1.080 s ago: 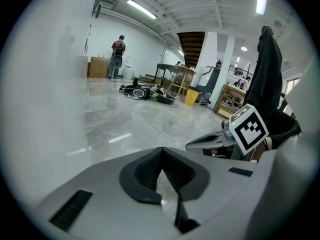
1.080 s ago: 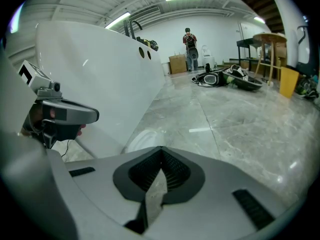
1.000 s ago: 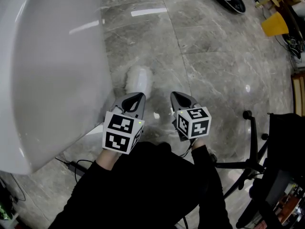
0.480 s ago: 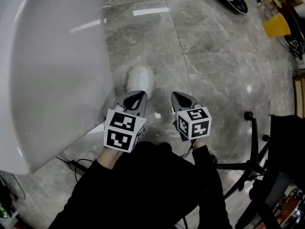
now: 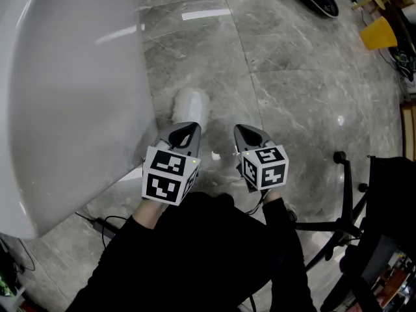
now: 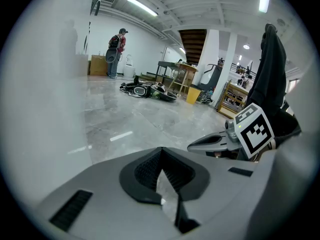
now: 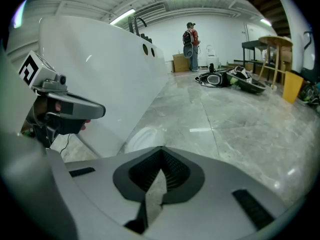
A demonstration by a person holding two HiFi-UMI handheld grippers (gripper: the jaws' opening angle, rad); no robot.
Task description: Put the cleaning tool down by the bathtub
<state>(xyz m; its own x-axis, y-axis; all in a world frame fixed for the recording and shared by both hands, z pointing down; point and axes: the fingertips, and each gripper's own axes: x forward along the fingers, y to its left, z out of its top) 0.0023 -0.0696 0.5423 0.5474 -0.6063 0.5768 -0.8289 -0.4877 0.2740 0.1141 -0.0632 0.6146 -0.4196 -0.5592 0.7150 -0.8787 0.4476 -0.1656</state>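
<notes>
Both jaws closed, empty: left gripper (image 5: pixel 184 134), right gripper (image 5: pixel 247 135). The tool (image 5: pixel 190 106), seemingly a white mop head, lies on the floor (image 5: pixel 292 77) just beside the tub (image 5: pixel 71 96). Placement looks done; next, simply withdraw.

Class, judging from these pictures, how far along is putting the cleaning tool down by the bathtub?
Done: the cleaning tool lies on the floor beside the bathtub. In hand: nothing; the left gripper and right gripper are both shut and empty. Left: seemingly nothing but drawing the grippers away.
</notes>
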